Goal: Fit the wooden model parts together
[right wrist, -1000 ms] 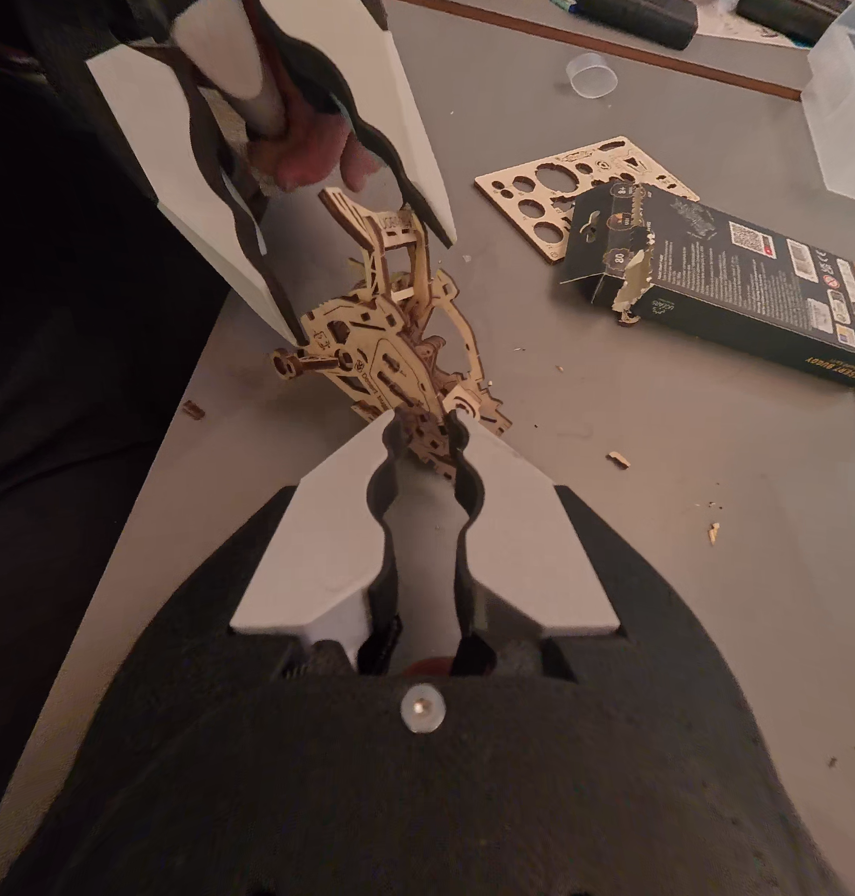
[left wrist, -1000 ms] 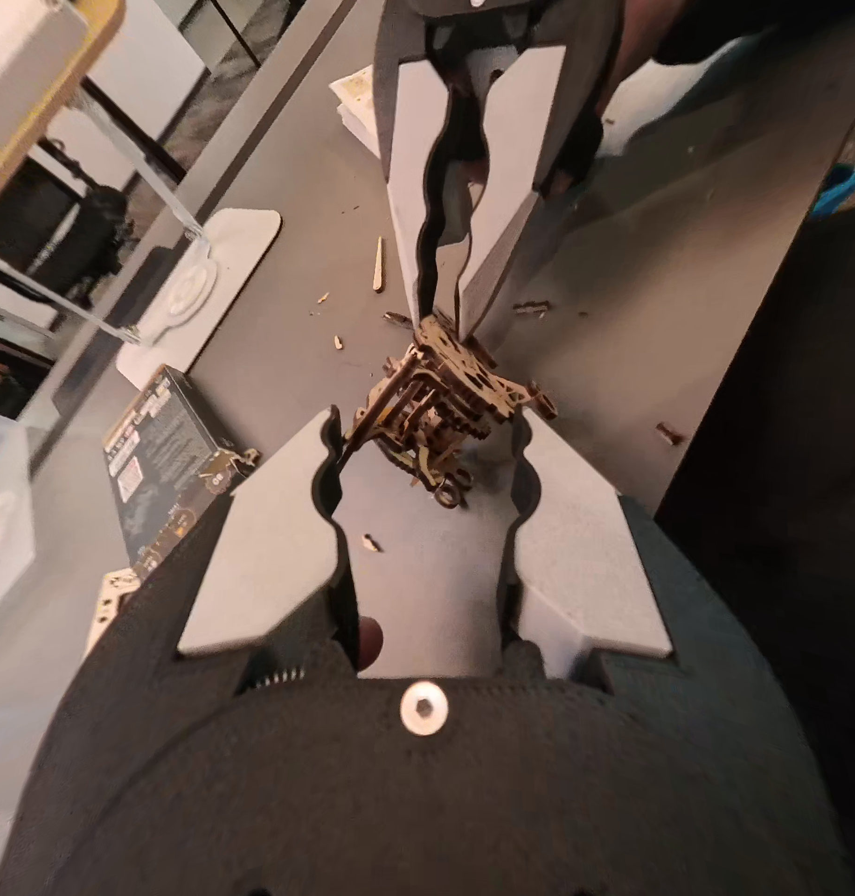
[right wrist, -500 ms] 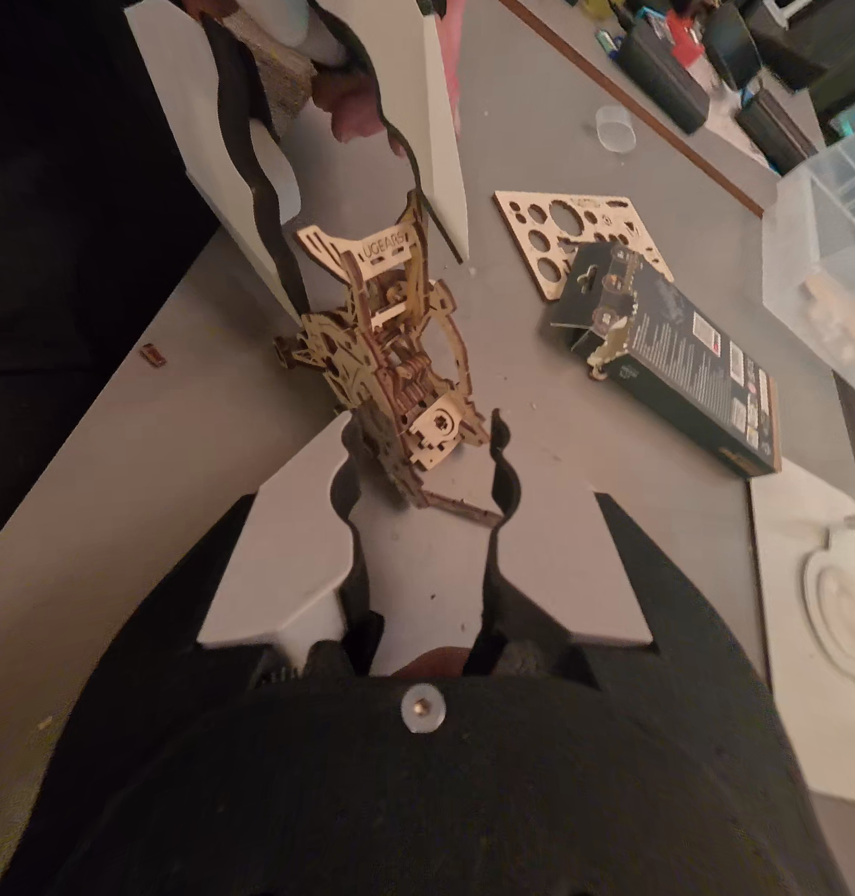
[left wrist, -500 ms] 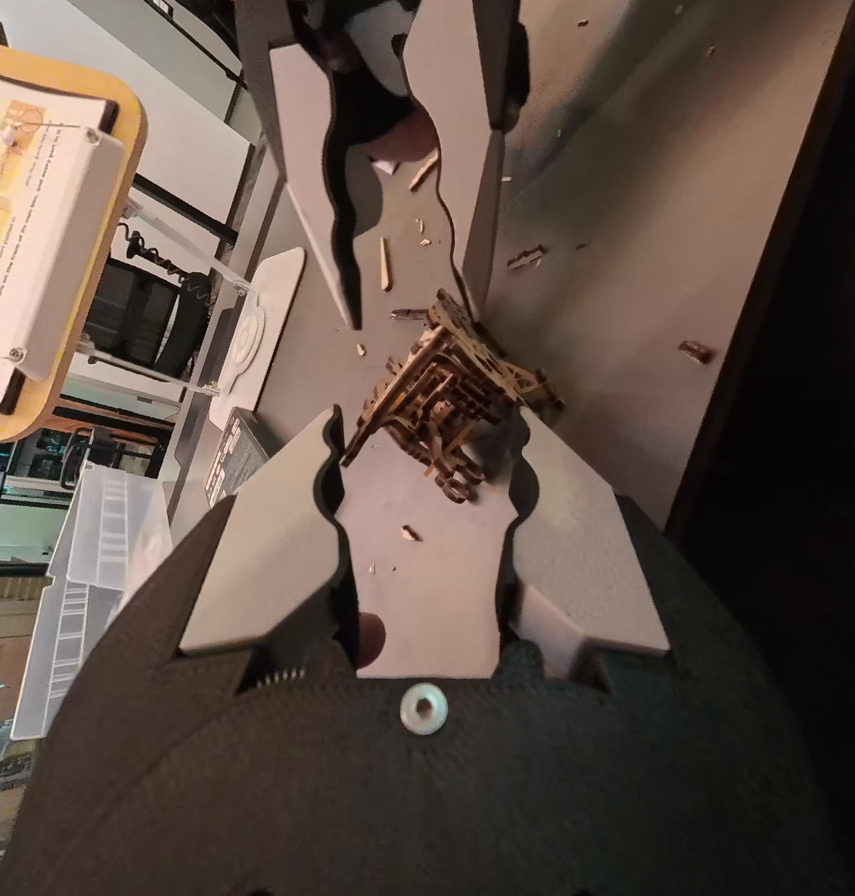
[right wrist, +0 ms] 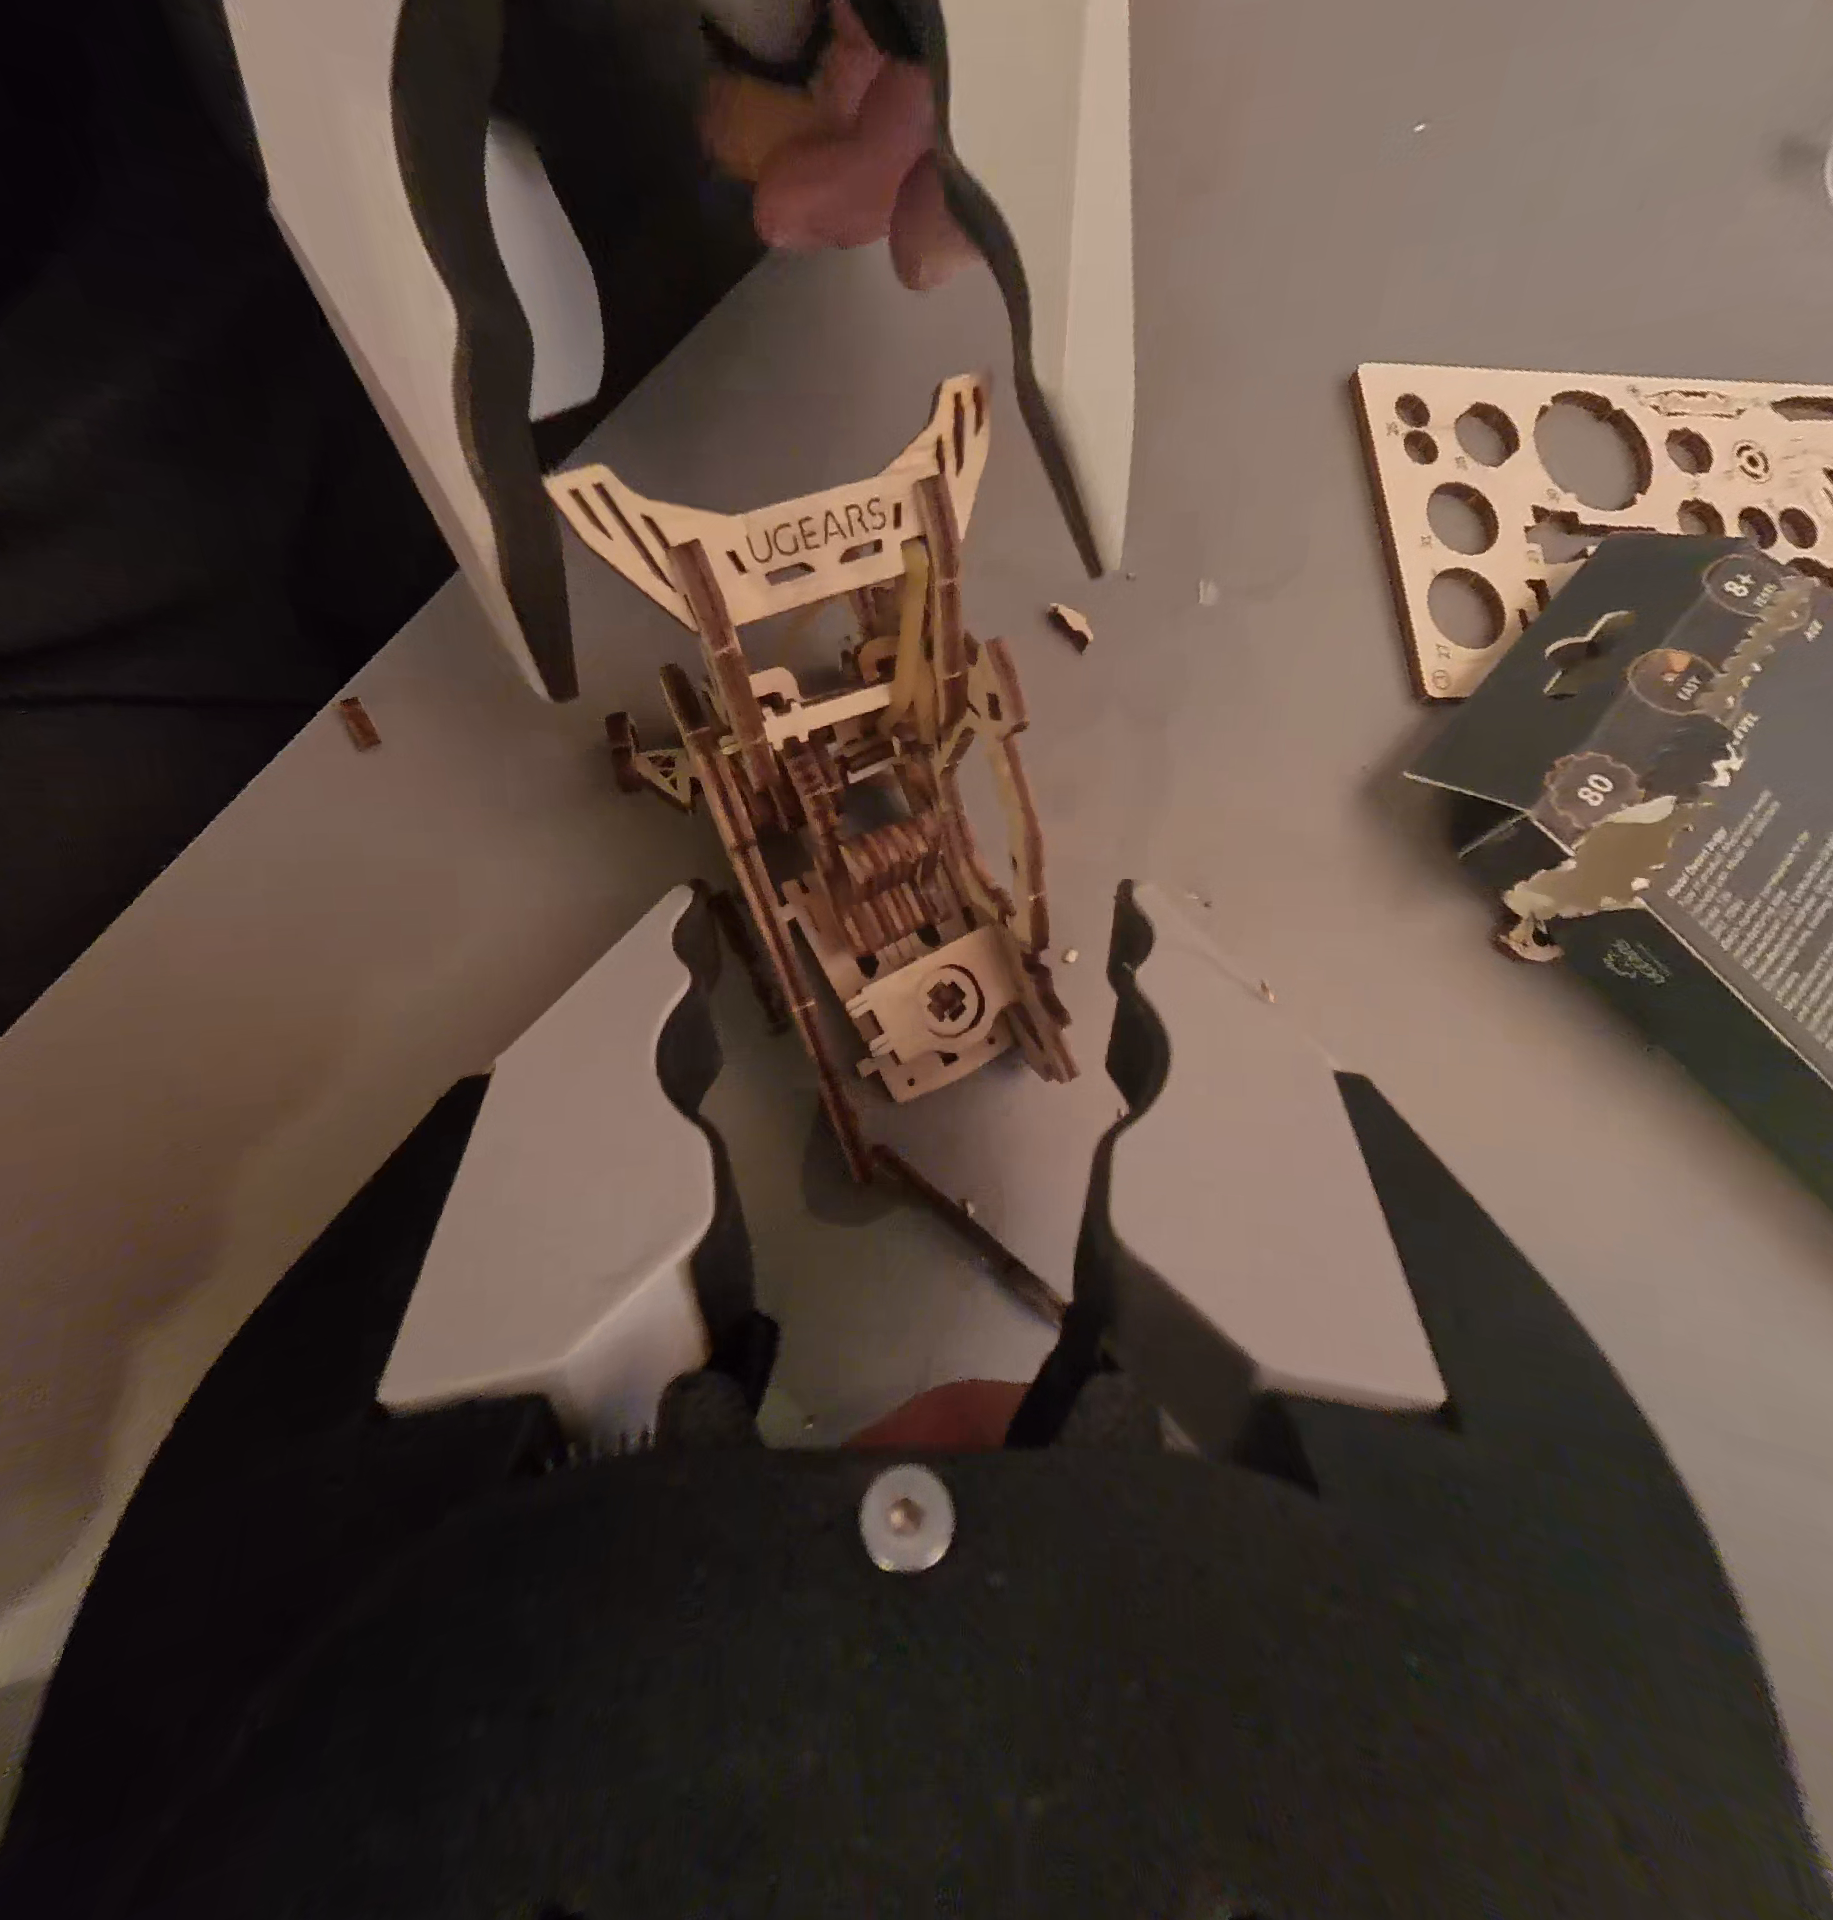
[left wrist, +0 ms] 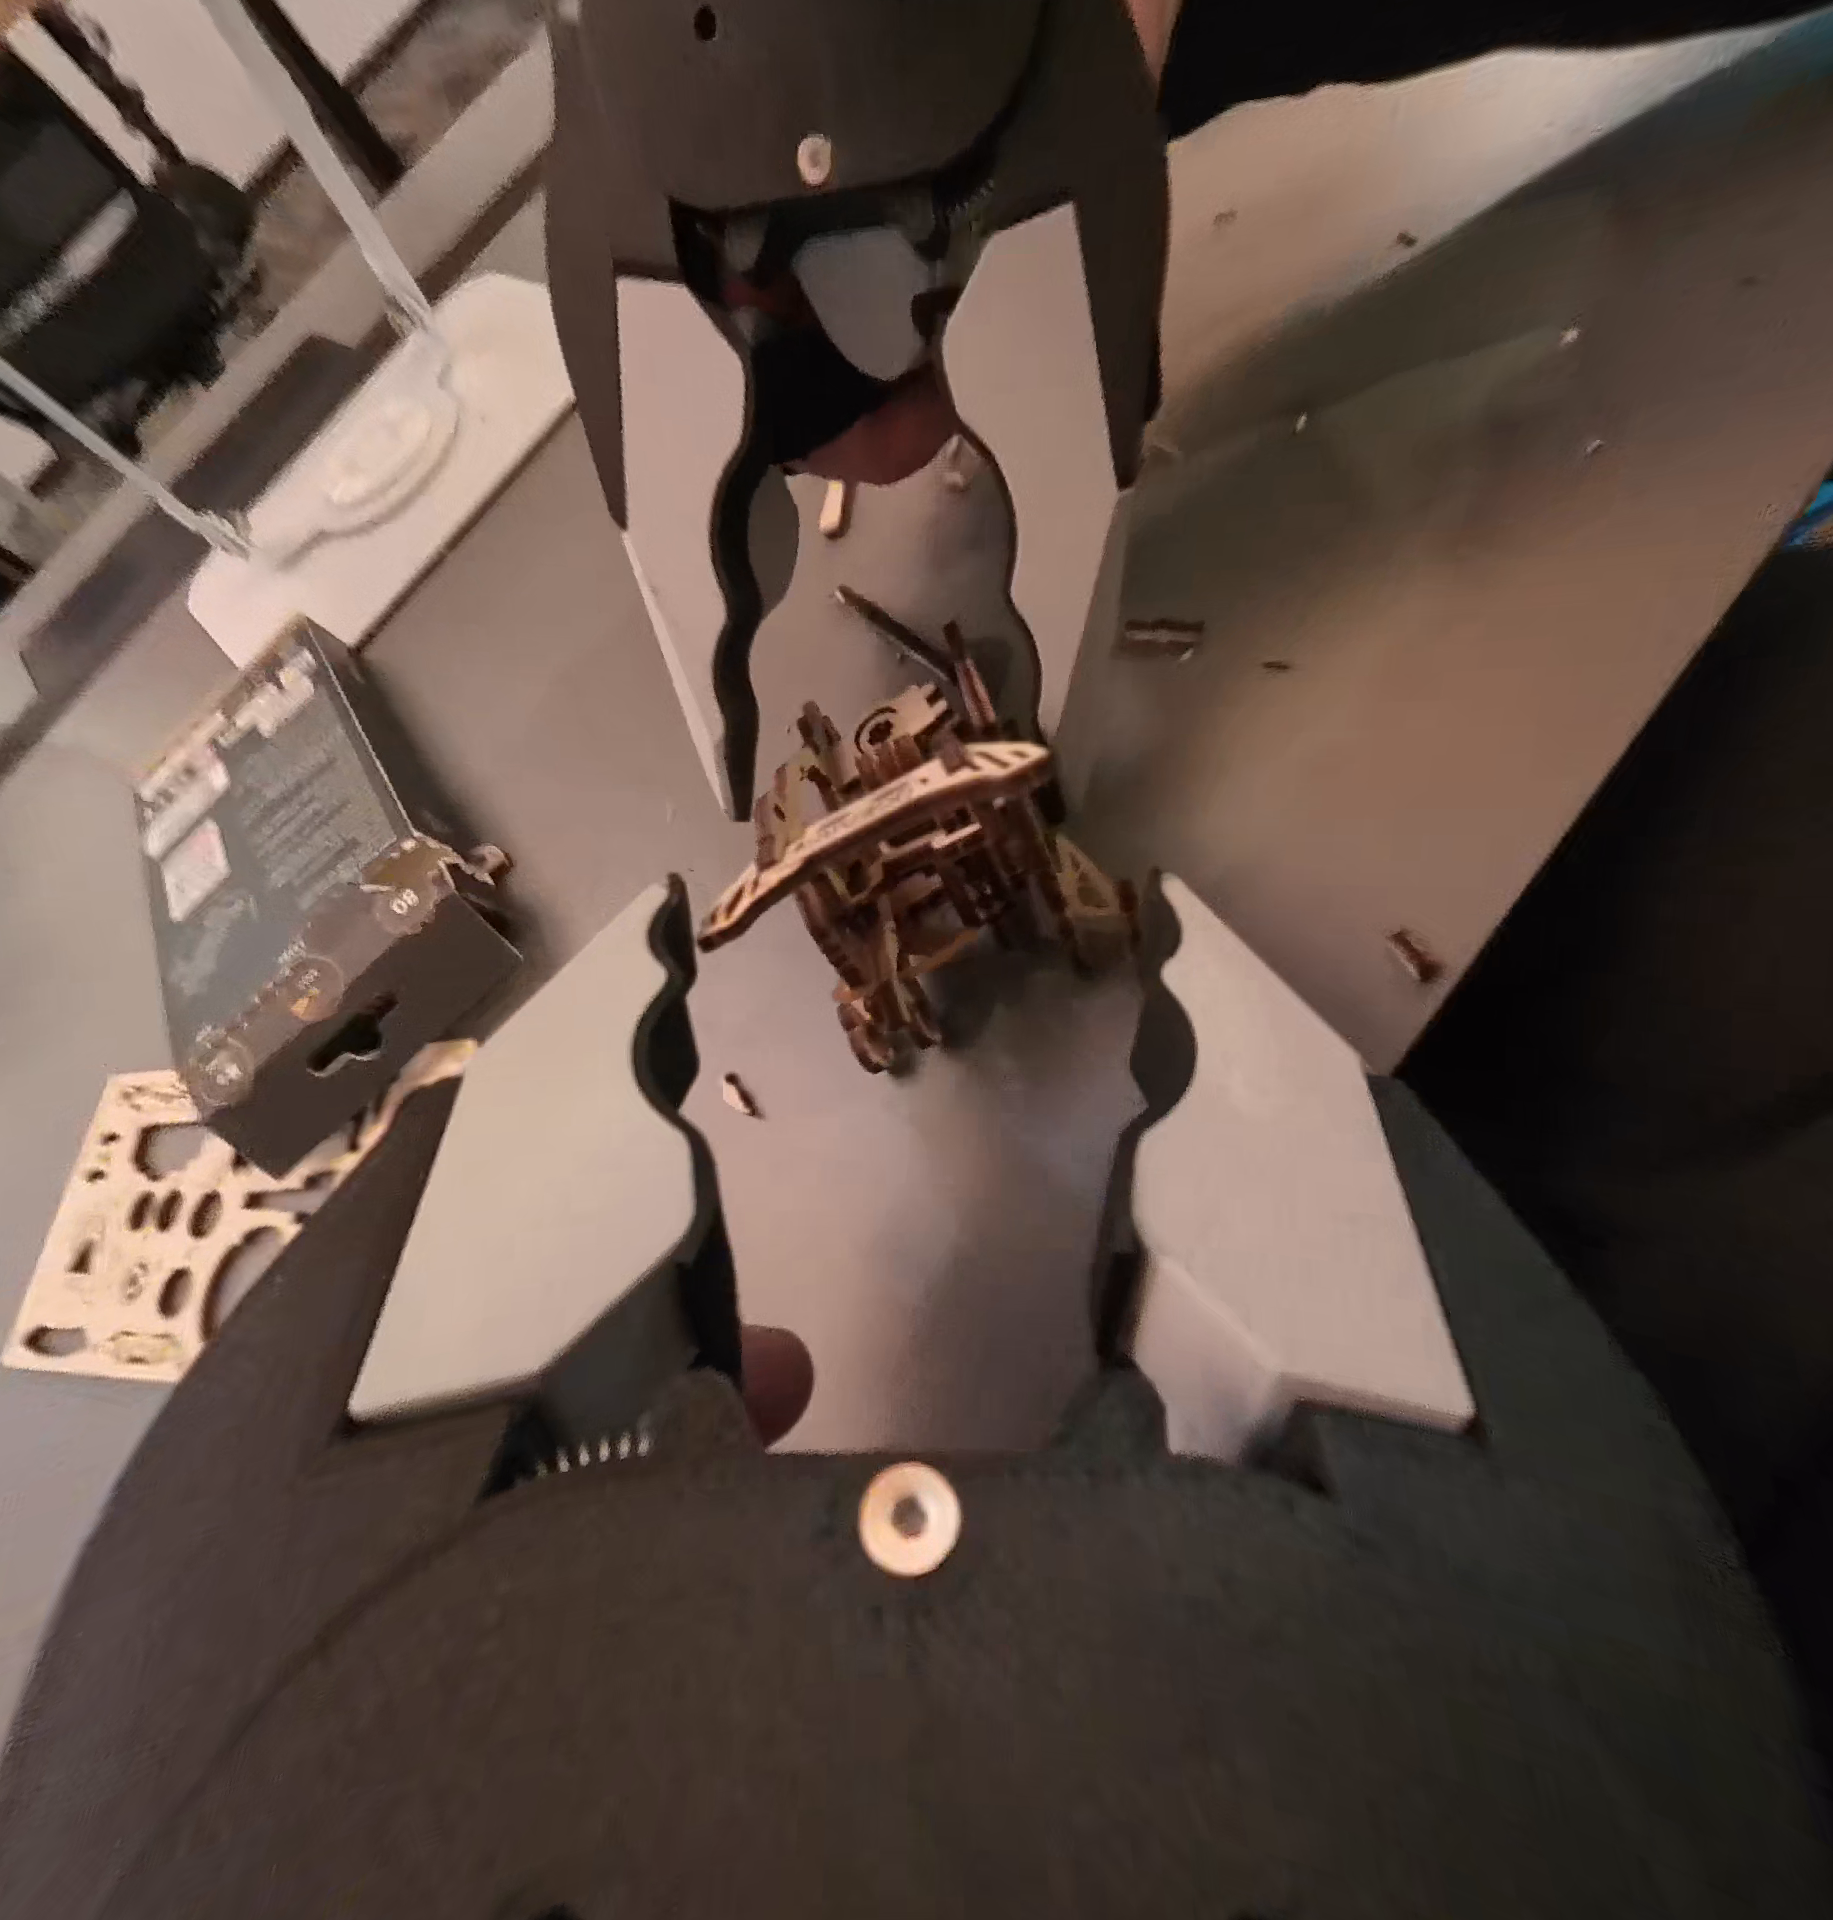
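Right wrist view puts our right tool (right wrist: 907,904) nearest, its jaws spread wide and holding nothing, the tips flanking the near end of the wooden model (right wrist: 850,821) without clearly touching it. That model, a partly built frame of laser-cut plywood with a stack of gears in its middle, rests on the grey surface (right wrist: 1255,748) close to its front edge, tilted, with its broad curved crosspiece pointing away from us. We judge it has been set down there so both tools can take a fresh hold from opposite ends. Beyond it our left tool (right wrist: 824,623) comes in from the far side, also parted and empty, one tip just beside the crosspiece and the other well to the right of it. Left wrist view confirms this: our left tool (left wrist: 917,904) brackets the model (left wrist: 922,883) loosely, and the right tool (left wrist: 896,790) stands opposite with its jaws apart. Small wood offcuts lie scattered around, likely waste from pressing parts out. Farther right in the right wrist view sit the dark cardboard box (right wrist: 1701,862), torn open at its hang tab, and behind it the punched-out plywood sheet (right wrist: 1577,488), kept within reach as the likely source of the next piece.
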A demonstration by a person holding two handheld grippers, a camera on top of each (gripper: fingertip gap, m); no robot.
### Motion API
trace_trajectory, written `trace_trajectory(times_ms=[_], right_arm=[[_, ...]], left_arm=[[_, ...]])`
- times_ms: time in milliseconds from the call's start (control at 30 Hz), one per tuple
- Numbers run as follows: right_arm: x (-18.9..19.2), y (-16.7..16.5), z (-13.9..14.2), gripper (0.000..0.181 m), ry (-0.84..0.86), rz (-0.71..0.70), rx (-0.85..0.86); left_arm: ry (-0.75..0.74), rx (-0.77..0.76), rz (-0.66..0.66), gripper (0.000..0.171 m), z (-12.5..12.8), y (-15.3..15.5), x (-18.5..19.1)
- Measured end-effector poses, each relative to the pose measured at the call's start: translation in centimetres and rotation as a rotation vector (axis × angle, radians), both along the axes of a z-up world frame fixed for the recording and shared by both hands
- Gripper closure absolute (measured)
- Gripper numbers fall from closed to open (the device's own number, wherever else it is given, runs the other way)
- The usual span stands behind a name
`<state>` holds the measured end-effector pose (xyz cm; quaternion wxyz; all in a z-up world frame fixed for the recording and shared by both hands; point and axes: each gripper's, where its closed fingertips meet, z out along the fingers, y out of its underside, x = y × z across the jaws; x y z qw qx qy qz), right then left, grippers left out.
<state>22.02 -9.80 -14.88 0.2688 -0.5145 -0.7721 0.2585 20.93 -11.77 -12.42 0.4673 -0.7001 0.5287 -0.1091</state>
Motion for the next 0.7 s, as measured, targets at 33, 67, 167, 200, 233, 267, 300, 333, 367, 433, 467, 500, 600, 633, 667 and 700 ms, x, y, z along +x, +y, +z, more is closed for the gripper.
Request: trace_trajectory(times_ms=[33,67,167,200,233,267,300,333,367,433,467,500,600,633,667,700], right_arm=[[-0.1,-0.1,-0.1,0.108,-0.002,0.004,-0.001],[-0.2,-0.1,-0.1,0.11,-0.007,0.006,-0.004],[-0.4,-0.2,-0.2,0.119,-0.008,0.013,-0.012],[-0.4,-0.2,-0.1,0.119,-0.009,0.012,-0.013],[-0.4,-0.2,-0.1,0.12,-0.01,0.013,-0.016],[-0.4,-0.2,-0.1,0.12,-0.01,0.015,-0.017],[-0.4,-0.1,-0.1,0.12,-0.009,0.018,-0.016],[-0.4,-0.1,-0.1,0.12,-0.009,0.02,-0.017],[-0.4,-0.1,-0.1,0.121,-0.01,0.021,-0.017],[-0.4,-0.1,-0.1,0.122,-0.013,0.022,-0.013],[-0.3,-0.1,-0.1,0.122,-0.014,0.022,-0.012],[-0.3,-0.2,0.0,0.123,-0.013,0.023,-0.011],[-0.4,-0.2,-0.1,0.124,-0.02,0.011,-0.02],[-0.4,-0.1,-0.1,0.124,-0.024,0.003,-0.026],[-0.4,0.0,0.0,0.123,-0.023,-0.006,-0.024],[-0.5,0.1,0.0,0.122,-0.023,-0.009,-0.019]], left_arm=[[0.013,-0.036,0.003,0.087,-0.5,0.0,0.2],[0.012,-0.048,0.016,0.087,-0.7,0.2,0.3],[-0.005,-0.064,0.062,0.098,-0.6,1.0,0.1],[-0.01,-0.072,0.078,0.104,-0.5,1.2,0.0],[-0.009,-0.064,0.079,0.108,-0.5,1.4,0.0],[-0.005,-0.047,0.071,0.107,-0.5,1.4,0.0],[-0.002,-0.039,0.069,0.107,-0.5,1.4,0.0],[0.002,-0.033,0.065,0.107,-0.5,1.5,0.0],[0.005,-0.018,0.057,0.106,-0.4,1.5,0.0],[0.008,0.004,0.032,0.105,-0.4,1.6,0.0],[0.008,0.009,0.013,0.105,-0.3,1.5,0.1],[0.01,0.019,-0.008,0.105,-0.3,1.4,0.1],[-0.016,0.02,-0.039,0.104,-0.3,1.6,0.0],[-0.015,0.04,-0.043,0.103,-0.4,1.7,-0.1],[-0.016,0.048,-0.05,0.103,-0.4,1.7,-0.2],[-0.017,0.043,-0.056,0.103,-0.5,1.7,-0.3]])
